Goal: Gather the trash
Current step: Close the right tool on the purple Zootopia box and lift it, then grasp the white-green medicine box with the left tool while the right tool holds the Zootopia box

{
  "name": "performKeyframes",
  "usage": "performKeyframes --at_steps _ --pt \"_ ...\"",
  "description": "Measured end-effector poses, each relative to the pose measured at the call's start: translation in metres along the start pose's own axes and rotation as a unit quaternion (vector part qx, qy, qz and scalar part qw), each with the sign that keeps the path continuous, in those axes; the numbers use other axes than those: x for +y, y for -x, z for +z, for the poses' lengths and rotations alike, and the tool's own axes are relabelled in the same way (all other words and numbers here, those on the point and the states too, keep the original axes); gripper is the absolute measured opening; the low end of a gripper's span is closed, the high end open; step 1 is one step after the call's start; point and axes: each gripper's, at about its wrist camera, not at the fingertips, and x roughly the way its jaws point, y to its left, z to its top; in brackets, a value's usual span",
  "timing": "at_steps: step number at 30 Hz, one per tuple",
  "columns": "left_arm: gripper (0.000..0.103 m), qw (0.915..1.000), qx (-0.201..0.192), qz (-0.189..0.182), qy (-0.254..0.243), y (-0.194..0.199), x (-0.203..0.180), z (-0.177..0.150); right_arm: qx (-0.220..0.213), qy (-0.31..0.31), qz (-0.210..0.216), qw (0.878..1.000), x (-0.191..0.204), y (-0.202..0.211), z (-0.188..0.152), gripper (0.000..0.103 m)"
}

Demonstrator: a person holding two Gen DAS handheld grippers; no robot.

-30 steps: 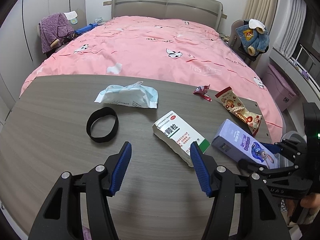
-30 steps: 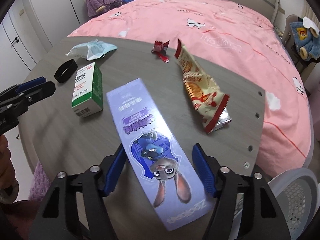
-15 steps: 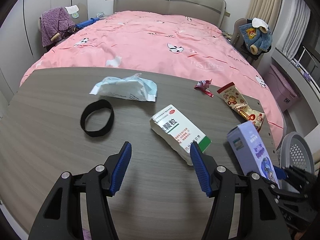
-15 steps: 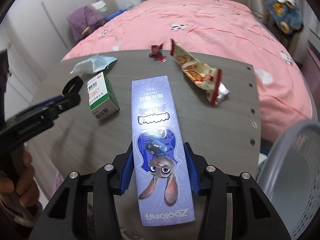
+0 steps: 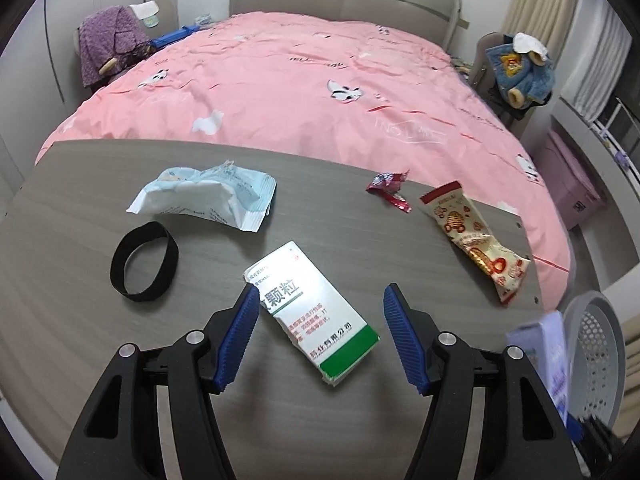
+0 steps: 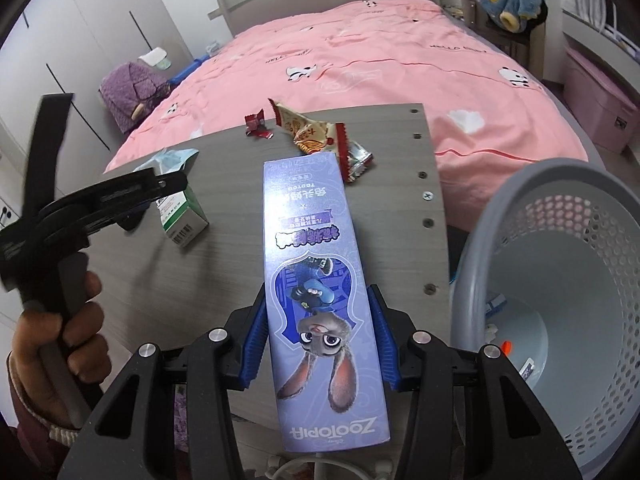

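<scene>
My right gripper (image 6: 318, 344) is shut on a long purple Zootopia box (image 6: 316, 264) and holds it above the table's right edge, beside a grey perforated trash basket (image 6: 500, 216). The box also shows blurred in the left wrist view (image 5: 548, 352). My left gripper (image 5: 320, 332) is open, its jaws on either side of a white and green medicine box (image 5: 316, 312) lying on the grey wooden table (image 5: 80, 340). A snack wrapper (image 5: 476, 240), a red candy wrapper (image 5: 390, 188) and a blue tissue pack (image 5: 208, 196) lie further back.
A black elastic band (image 5: 144, 262) lies left of the medicine box. A pink-covered bed (image 5: 300, 80) stands just behind the table. The basket (image 5: 600, 340) stands off the table's right end and holds a few scraps. A pink storage bin (image 5: 576, 188) is at the far right.
My right gripper has lifted the purple box off the table and carried it right, next to the basket. My left gripper has moved forward around the medicine box.
</scene>
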Motion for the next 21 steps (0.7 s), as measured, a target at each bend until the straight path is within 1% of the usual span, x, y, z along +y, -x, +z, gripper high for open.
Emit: performKeyframes --at_steps 4,12,18,21 --pt "0.062 0.9998 0.013 0.015 0.0 -0.01 -0.002 0.001 -0.004 -0.008 0.002 1.0 -0.005 0.003 -0.001 0.046" --pt "0.062 0.9995 0.008 0.029 -0.014 -0.002 0.015 -0.015 -0.012 -0.008 0.011 1.0 -0.002 0.007 -0.002 0.046" --pt "0.062 0.9998 0.011 0.015 -0.008 0.004 0.034 -0.028 -0.012 -0.008 0.015 1.0 0.0 0.007 -0.004 0.046" --pt "0.062 0.9999 0.009 0.009 -0.009 0.003 0.036 -0.027 -0.011 -0.008 0.015 1.0 0.002 0.006 -0.004 0.046"
